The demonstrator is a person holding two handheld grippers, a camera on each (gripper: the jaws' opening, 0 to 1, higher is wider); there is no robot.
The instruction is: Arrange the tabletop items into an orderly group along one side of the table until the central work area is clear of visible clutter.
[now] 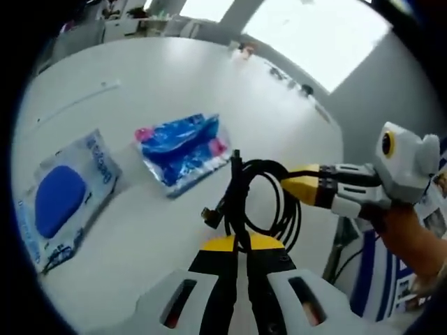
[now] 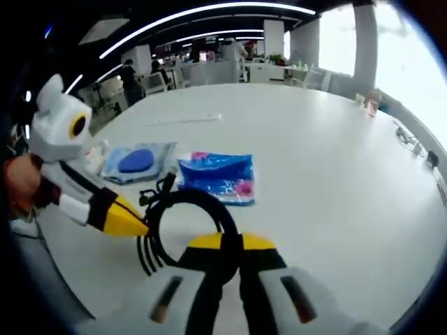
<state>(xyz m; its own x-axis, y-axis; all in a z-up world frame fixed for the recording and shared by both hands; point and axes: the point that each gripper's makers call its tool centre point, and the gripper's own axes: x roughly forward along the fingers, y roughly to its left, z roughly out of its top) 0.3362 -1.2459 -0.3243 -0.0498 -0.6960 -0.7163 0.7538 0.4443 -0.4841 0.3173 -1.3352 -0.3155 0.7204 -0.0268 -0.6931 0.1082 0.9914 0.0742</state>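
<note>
Cable coil [image 1: 262, 202], black and looped, hangs between two claws above the white bench [image 1: 174, 84]. In the left gripper view, the left claw [image 1: 241, 244] is clamped tight on the cable near its lower bend, yellow tips pressed together over the strands, while the right claw [image 1: 297, 183] comes in from the right with its yellow tips closed on the loop's right side; a hand [image 1: 412, 237] grips its handle. In the right gripper view, the right claw [image 2: 230, 244] pinches the coil [image 2: 185, 223] at its near edge, and the left claw [image 2: 133, 222] reaches in from the left, its yellow tip against the loop's left side. A plug end [image 1: 209, 216] sticks out on the left of the bundle. Beyond the cable, lying flat on the bench, is a blue plastic packet with pink print [image 1: 183, 150], shown also in the right gripper view [image 2: 216, 176]. Left of it rests a clear pouch holding a blue oval pad [image 1: 66, 199], seen again farther left [image 2: 136, 162]. A thin white strip [image 2: 183, 120] lies far back on the bench. Small items [image 2: 412, 143] sit along the bench's far right edge.
</note>
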